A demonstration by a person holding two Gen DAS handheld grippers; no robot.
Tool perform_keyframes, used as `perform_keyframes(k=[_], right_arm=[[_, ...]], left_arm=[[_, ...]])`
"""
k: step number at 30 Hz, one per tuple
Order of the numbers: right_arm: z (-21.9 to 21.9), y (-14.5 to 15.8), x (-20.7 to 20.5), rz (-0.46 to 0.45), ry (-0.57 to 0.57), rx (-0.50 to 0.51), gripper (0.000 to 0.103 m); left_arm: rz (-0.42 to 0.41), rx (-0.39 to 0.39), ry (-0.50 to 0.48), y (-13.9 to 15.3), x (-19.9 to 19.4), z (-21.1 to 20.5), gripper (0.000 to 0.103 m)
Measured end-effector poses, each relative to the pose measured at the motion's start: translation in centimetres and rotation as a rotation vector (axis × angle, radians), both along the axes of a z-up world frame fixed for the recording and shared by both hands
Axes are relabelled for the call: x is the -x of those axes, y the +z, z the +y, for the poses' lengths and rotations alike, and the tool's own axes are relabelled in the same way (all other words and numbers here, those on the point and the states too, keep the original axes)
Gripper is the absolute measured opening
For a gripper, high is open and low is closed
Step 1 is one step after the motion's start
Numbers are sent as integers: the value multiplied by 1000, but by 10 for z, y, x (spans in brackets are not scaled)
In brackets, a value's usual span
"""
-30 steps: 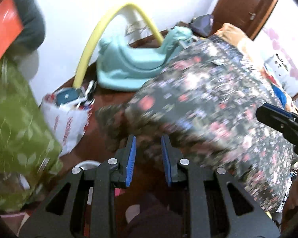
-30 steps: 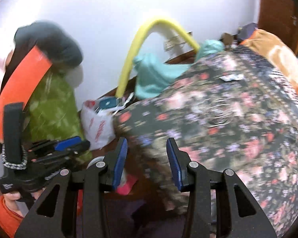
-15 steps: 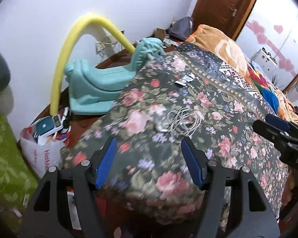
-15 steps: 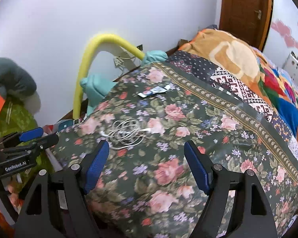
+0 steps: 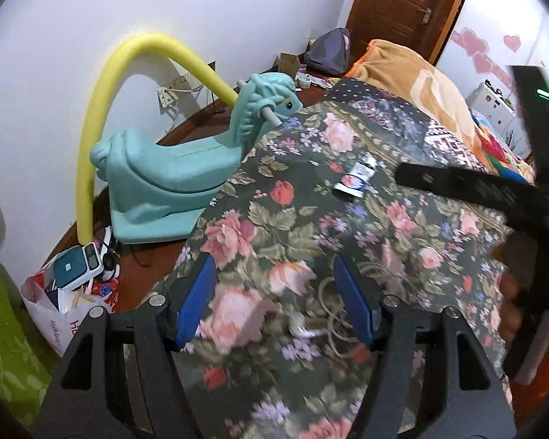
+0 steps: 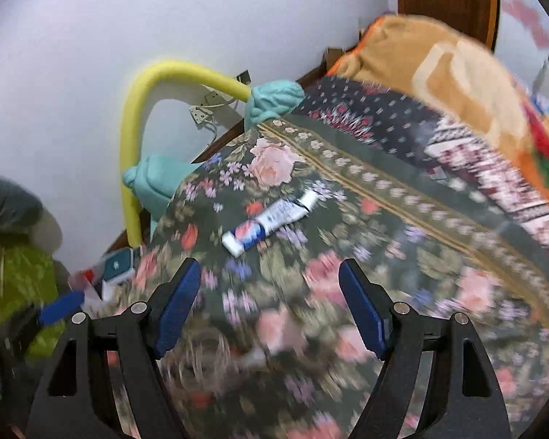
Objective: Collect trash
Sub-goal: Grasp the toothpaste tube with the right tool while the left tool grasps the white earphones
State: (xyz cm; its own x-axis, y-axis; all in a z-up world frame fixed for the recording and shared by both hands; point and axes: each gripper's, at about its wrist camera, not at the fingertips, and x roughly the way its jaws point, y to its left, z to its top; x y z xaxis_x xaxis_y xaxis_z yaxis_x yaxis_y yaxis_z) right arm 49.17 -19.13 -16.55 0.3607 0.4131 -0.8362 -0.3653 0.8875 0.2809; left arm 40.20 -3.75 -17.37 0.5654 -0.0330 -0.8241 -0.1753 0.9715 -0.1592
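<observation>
My right tool and left tool hung spread, empty, over the floral bedspread; the flattened tube, print unreadable, lay just ahead of the right one

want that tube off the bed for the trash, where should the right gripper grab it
Grip the tube across its flat middle, coming from above with the open right gripper turned crosswise. It lies flat and slanted on the floral blanket, its capped end up-right.

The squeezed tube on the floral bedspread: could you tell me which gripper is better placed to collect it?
Probably the right gripper: the tube lies just ahead of its open fingers. The left gripper is over the tangled cable instead.
</observation>
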Motion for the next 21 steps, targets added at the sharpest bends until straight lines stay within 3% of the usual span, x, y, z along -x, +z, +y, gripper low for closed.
perform_keyframes(k=[6, 9, 13, 16, 21], right_arm=[[17, -51, -46, 151, -98, -62, 74], [21, -65, -55, 172, -126, -65, 59], [26, -63, -54, 130, -83, -38, 20], [22, -60, -46, 123, -37, -60, 5], [1, -43, -12, 33, 14, 17, 5]], left_arm=[[14, 19, 15, -18, -8, 13, 66], [30, 39, 16, -25, -10, 16, 66], [44, 47, -5, -26, -11, 10, 66], [41, 69, -30, -21, -9, 0, 66], [45, 96, -79, -13, -7, -22, 66]])
